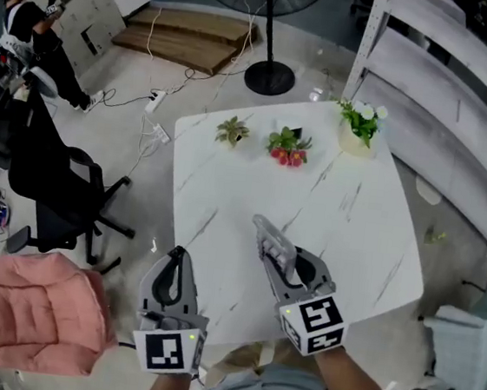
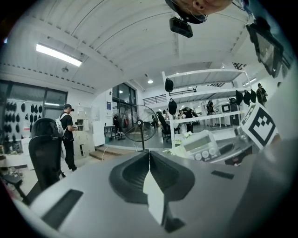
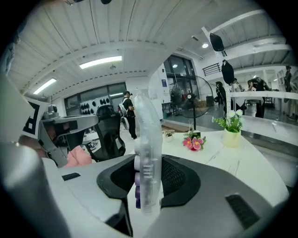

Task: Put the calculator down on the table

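Note:
The calculator (image 1: 272, 239) is a grey slab that hangs tilted above the near part of the white marble table (image 1: 225, 205), with my right gripper (image 1: 287, 269) shut on its lower end. In the right gripper view the calculator (image 3: 148, 139) stands edge-on between the jaws, its purple keys facing left, and the right gripper (image 3: 149, 186) pinches it. My left gripper (image 1: 175, 259) hovers by the table's near left corner. Its jaws meet with nothing between them in the left gripper view (image 2: 149, 155), where the calculator (image 2: 202, 145) shows at the right.
Three small potted plants (image 1: 232, 131) (image 1: 288, 146) (image 1: 359, 124) line the table's far edge. A black office chair (image 1: 61, 186) and a pink cushion (image 1: 35, 301) sit to the left. A fan stand (image 1: 269, 77) is beyond the table and grey shelving (image 1: 448, 82) to the right. A person (image 1: 26, 34) stands far left.

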